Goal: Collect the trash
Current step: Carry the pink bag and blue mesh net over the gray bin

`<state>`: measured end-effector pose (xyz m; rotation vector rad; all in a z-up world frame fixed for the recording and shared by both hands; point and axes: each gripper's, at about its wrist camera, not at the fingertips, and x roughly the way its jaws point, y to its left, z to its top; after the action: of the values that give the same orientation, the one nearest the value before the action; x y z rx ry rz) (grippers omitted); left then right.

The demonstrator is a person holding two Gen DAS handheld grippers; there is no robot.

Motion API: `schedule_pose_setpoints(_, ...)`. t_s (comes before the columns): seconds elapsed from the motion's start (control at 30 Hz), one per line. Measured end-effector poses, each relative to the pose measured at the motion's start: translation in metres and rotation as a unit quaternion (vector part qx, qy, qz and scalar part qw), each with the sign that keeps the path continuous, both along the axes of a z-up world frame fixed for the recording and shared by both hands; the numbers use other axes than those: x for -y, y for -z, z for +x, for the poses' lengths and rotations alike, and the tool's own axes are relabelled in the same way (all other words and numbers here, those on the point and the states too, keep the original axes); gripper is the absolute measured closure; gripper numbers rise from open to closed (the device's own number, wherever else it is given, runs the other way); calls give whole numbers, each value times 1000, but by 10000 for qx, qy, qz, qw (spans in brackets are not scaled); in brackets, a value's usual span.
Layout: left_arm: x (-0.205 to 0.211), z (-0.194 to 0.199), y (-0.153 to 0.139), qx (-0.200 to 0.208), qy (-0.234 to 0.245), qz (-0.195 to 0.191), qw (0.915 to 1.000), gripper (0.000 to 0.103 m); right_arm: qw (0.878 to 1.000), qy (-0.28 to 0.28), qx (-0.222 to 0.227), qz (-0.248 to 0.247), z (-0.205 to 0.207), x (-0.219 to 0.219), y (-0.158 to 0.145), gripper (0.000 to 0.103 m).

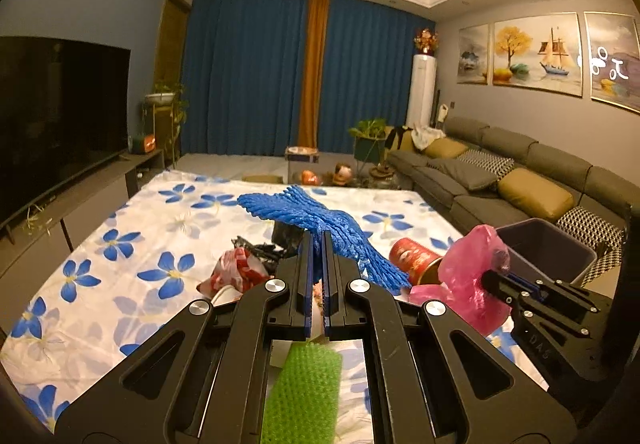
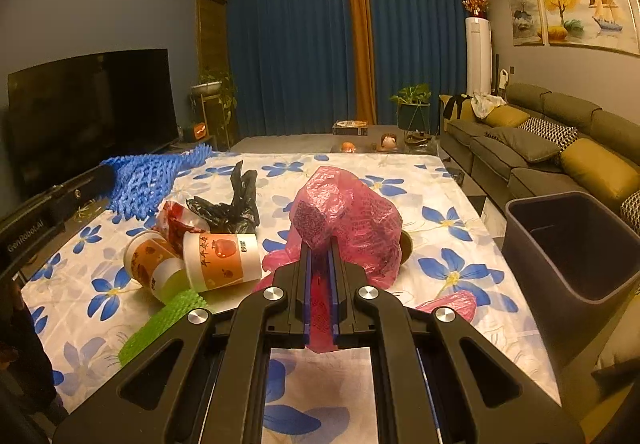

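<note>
My left gripper (image 1: pixel 318 240) is shut on a blue foam net (image 1: pixel 316 220) and holds it above the flowered table (image 1: pixel 120 284); the net also shows in the right wrist view (image 2: pixel 144 180). My right gripper (image 2: pixel 320 256) is shut on a pink plastic bag (image 2: pixel 348 220), lifted over the table; the bag also shows in the left wrist view (image 1: pixel 472 276). A dark trash bin (image 2: pixel 568 244) stands at the table's right edge, also seen in the left wrist view (image 1: pixel 548 248).
On the table lie two paper cups (image 2: pixel 220 260), a green foam net (image 2: pixel 164 324), a black bag (image 2: pixel 236 204), a red-white bag (image 2: pixel 176 220) and a red can (image 1: pixel 416 260). A TV (image 2: pixel 92 112) stands left, a sofa (image 2: pixel 560 148) right.
</note>
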<state>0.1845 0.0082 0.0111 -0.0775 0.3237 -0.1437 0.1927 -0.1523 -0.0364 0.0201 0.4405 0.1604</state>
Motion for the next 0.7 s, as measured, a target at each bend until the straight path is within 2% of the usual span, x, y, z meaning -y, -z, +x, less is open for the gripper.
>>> schedule_pose_setpoints(0.27,16,-18,-8,170,97,52,9998,100,9999,87,145,-19,-17,14,-8,95)
schedule_pose_setpoints(0.7,62,-15,-10,183,490,265,9983,100,9991,313,263,-110,-27,42,-17,95)
